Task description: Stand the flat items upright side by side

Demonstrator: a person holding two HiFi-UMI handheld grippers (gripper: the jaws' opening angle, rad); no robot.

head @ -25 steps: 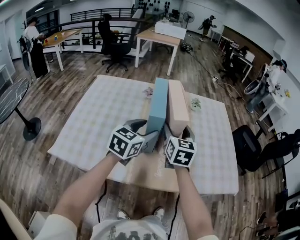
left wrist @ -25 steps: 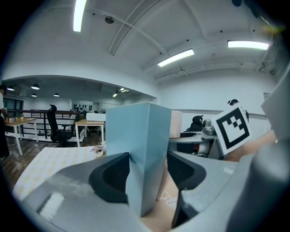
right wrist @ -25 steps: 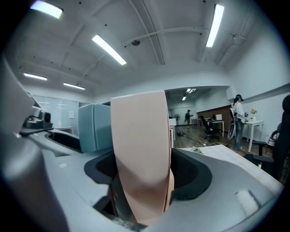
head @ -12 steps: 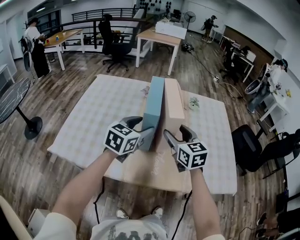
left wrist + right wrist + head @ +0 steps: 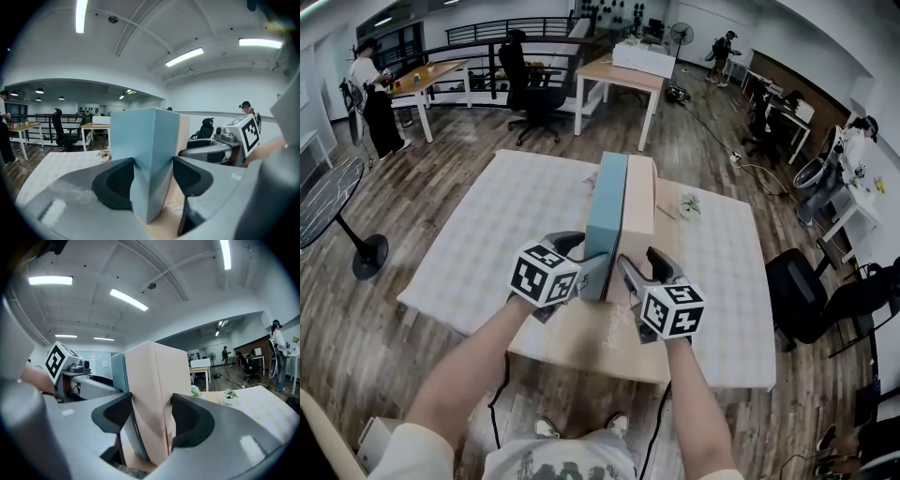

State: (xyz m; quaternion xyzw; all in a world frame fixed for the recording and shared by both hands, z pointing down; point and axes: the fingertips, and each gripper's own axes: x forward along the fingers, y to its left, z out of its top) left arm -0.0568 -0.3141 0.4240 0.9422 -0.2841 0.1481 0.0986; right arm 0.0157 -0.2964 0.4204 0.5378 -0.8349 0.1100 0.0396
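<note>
**Work surface.** A table point(image 5: 581, 345) carries a pale checked cloth point(image 5: 511, 225). Both task items stand near its middle.

**Left gripper** point(image 5: 153, 174). The jaws are clamped on the near end of the blue box point(image 5: 607, 211). In the left gripper view both dark pads lie flat against its two broad faces. The box stands upright on a long narrow edge and runs away from the person.

**Pink box** point(image 5: 639, 202). It also stands upright on its edge, immediately right of the blue box. The broad faces meet, or very nearly meet, along their length. From the head view the far ends look roughly level.

**Right gripper** point(image 5: 151, 416). Its jaws are closing on the near end of the pink box. The pads appear to have reached both faces, and the blue box shows just beyond the left pad.

**Small plant ornament** point(image 5: 691, 208). It sits on the cloth right of the pink box and clear of it.

**Assessment.** The step in hand appears to be the final seating of the pair.
- Grip low and square so neither box twists.
- Press the two faces evenly together.
- Confirm both bottom edges rest fully on the table.
- Release one side at a time, drawing each gripper straight back.
- A sideways pull would likely tip these tall, narrow boxes.
</note>
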